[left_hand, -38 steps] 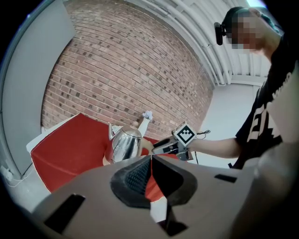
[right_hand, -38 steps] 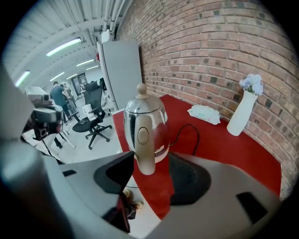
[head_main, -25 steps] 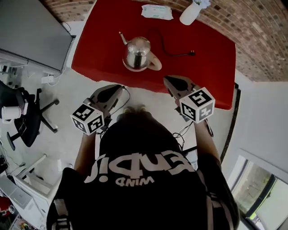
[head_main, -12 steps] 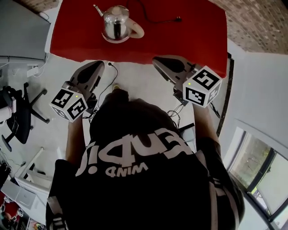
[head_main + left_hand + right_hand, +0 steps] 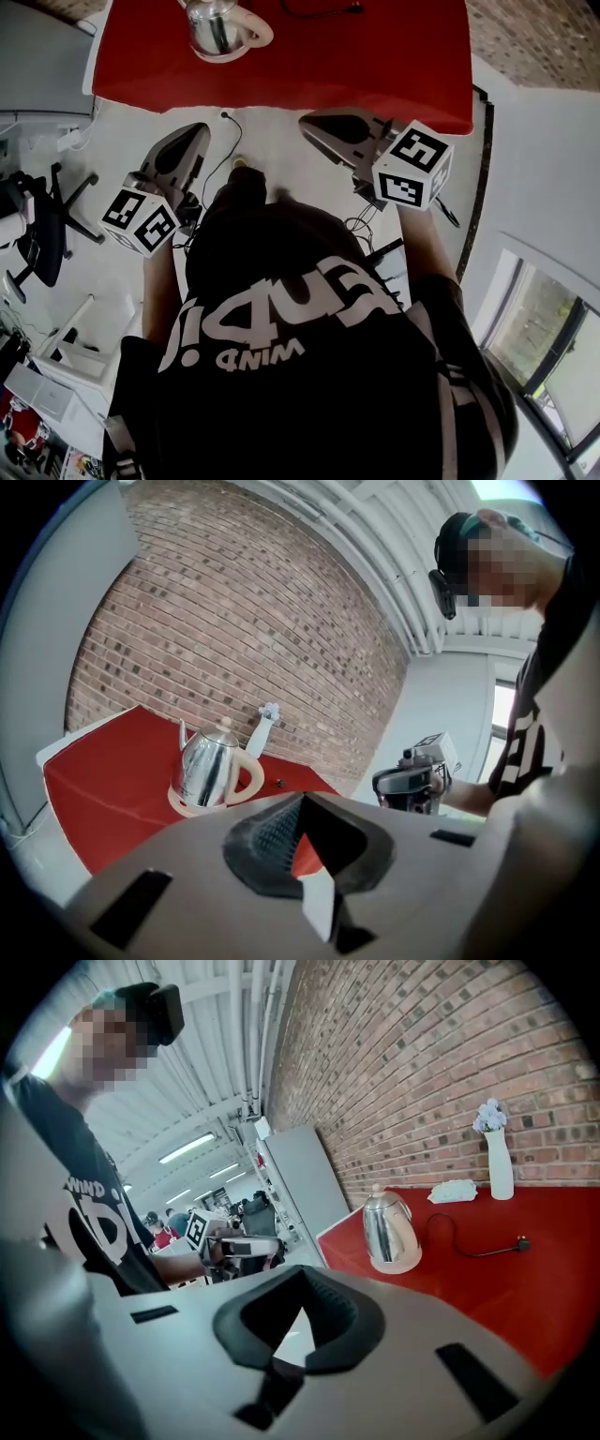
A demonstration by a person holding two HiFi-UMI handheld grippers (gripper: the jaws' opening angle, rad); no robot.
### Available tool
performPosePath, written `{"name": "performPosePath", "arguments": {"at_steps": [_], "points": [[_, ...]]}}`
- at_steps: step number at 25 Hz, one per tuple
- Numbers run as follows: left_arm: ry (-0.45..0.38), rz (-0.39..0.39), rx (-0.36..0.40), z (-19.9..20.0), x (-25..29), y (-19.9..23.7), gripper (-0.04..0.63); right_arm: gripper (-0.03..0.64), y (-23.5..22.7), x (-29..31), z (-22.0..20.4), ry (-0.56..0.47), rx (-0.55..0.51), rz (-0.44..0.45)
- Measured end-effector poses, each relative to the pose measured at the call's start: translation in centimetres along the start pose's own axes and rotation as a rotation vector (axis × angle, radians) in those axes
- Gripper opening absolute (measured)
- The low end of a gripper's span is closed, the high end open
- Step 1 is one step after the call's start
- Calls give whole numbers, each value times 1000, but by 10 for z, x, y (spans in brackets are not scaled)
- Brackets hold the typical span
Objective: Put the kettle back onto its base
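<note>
Hovering short of the kettle (image 5: pixel 214 26), left hand-held gripper (image 5: pixel 199 133) and right hand-held gripper (image 5: pixel 311 123) are pressed together, empty.

One kettle (image 5: pixel 382 1224), one base (image 5: pixel 396 1267), one vase (image 5: pixel 502 1164), one red table (image 5: pixel 534 1288), two hand-held grippers (image 5: pixel 195 136) (image 5: pixel 314 125).

Shiny steel kettle (image 5: pixel 206 766), cream handle, upright on its round cream base (image 5: pixel 185 806), on red table (image 5: pixel 103 771)
</note>
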State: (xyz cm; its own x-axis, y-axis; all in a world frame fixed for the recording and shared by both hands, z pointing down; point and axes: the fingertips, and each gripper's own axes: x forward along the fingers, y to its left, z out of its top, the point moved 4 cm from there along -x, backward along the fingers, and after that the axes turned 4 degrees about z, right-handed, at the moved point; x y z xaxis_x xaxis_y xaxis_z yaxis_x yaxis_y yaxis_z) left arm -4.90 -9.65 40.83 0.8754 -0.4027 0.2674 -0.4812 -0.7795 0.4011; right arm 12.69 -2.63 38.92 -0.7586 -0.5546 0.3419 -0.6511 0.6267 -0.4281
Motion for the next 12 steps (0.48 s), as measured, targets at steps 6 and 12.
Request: {"name": "performPosePath", "arguments": {"at_steps": [6,12], "points": [[24,14,20,-15,-16,-41,9,20,27,-20,-21,-17,-34,15],[55,33,36,-35,-33,-88,9,20,55,-50,-41,-47,-104,-2]]}}
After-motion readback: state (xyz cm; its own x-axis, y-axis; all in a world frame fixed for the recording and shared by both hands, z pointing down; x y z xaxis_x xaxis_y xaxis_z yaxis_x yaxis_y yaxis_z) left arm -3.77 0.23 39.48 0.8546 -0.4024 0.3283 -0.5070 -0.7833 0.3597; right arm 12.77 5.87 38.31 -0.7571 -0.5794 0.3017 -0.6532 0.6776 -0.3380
